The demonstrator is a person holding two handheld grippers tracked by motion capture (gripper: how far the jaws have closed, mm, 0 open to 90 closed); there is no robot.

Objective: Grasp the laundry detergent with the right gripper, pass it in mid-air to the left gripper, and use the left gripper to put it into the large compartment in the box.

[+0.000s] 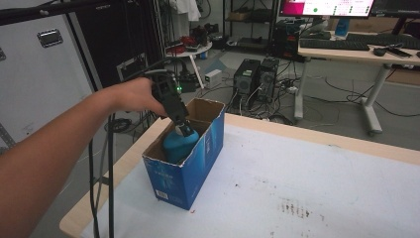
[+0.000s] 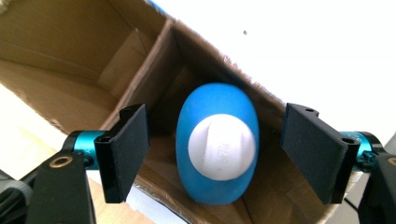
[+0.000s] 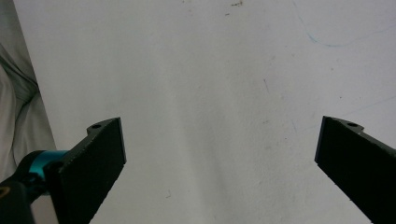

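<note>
The white-covered tabletop (image 1: 307,183) with its pale wooden edge lies beneath both tools. In the right gripper view the right tool (image 3: 219,158) hangs over bare white surface, its two black jaws spread wide with nothing between them. Directly under the left tool (image 1: 182,128) stands an open-topped blue cardboard box (image 1: 198,168) with a brown inside, set near the tabletop's left corner. A person's left hand (image 1: 131,96) holds that tool, which points down into the box mouth. Inside the box, right below the left tool (image 2: 215,149), stands a rounded blue plastic bottle (image 2: 217,144) topped by a white round cap (image 2: 222,147). The left tool's jaws are wide apart, one on each side of the bottle, with clear gaps and no contact.
</note>
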